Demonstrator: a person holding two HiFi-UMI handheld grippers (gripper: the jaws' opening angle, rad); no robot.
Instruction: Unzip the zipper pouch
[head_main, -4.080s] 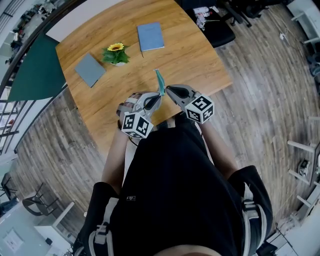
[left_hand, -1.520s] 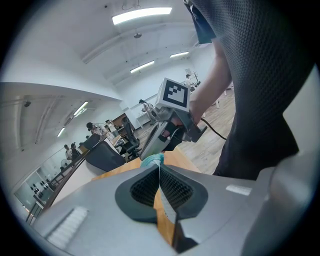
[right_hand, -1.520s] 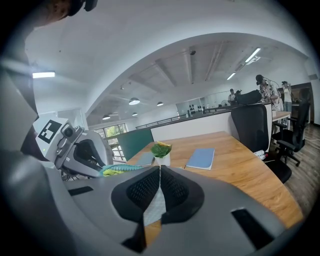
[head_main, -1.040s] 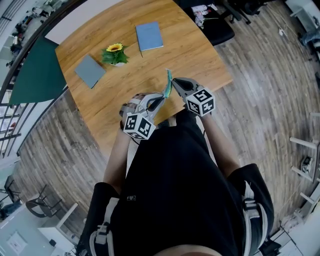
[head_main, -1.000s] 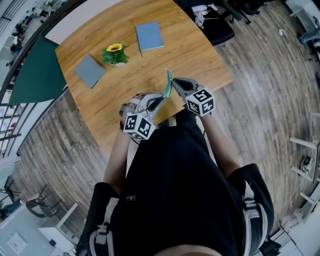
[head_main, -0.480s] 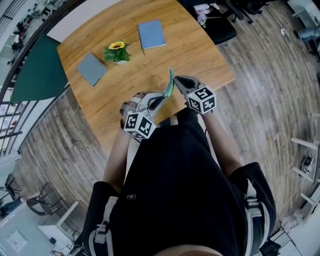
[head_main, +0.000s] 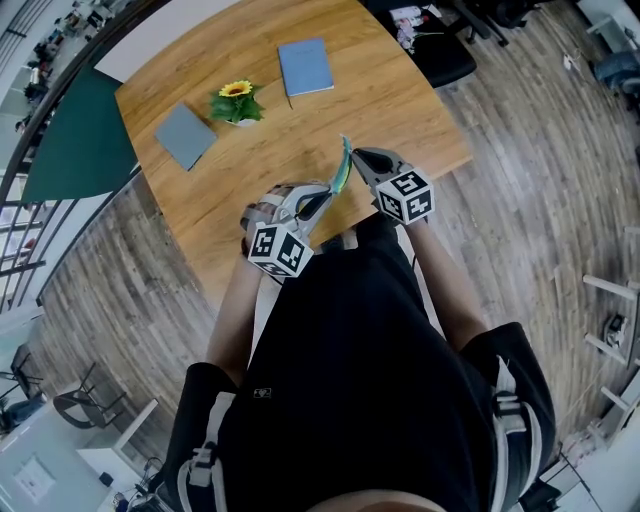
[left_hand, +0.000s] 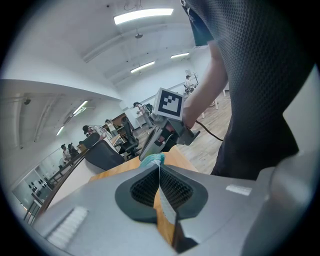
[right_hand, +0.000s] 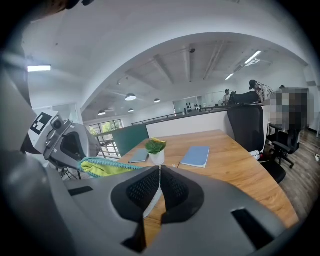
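Left claw (head_main: 325, 193) pinches one end of the zipper pouch (head_main: 343, 167), right claw (head_main: 354, 154) the other, pouch held above the tabletop (head_main: 400, 100). Thin pinches here, so a hard tug could slip the fabric free.

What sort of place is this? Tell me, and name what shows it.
Most likely an open-plan office: a wooden meeting table with a blue notebook on it, a black office chair beside it, and long ceiling strip lights overhead.
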